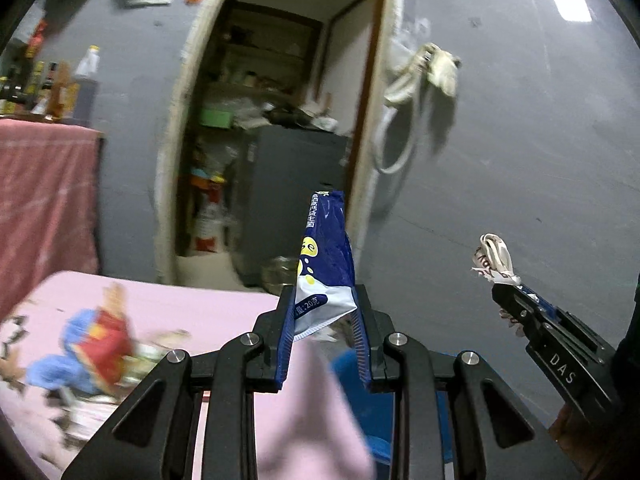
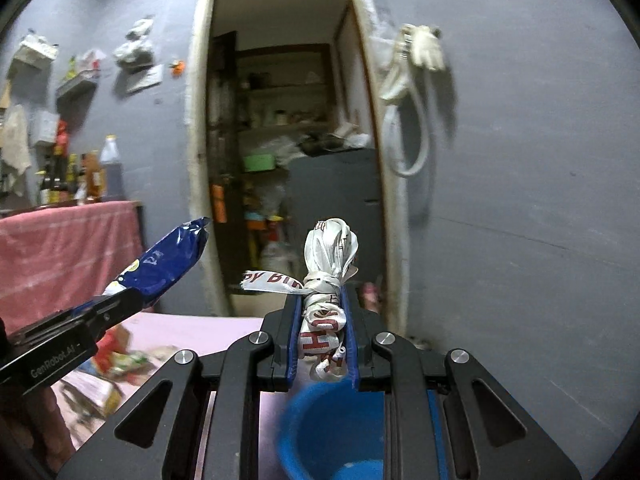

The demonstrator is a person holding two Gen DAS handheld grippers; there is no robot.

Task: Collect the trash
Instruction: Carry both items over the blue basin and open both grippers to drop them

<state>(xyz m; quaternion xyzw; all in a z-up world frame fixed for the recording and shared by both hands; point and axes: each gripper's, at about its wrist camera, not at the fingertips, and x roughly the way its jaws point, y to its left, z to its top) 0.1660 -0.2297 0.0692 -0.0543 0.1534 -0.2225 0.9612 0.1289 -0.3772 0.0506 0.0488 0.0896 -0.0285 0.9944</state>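
My left gripper (image 1: 323,300) is shut on a blue and white snack wrapper (image 1: 326,256) that stands up between its fingers. It also shows in the right wrist view (image 2: 164,264), held at the left by the left gripper (image 2: 116,300). My right gripper (image 2: 322,300) is shut on a knotted white ribbon bundle with red letters (image 2: 328,276). The bundle shows in the left wrist view (image 1: 494,258) at the tip of the right gripper (image 1: 506,292). A blue bucket (image 2: 332,432) lies just below the right gripper; part of it shows in the left wrist view (image 1: 360,392).
A pink cloth-covered table (image 1: 180,312) lies below with more colourful wrappers (image 1: 100,344) on its left. Behind is a grey wall (image 1: 520,140) with an open doorway (image 1: 280,120) into a storeroom. Bottles (image 1: 86,80) stand on a red-covered shelf (image 1: 44,184) at left.
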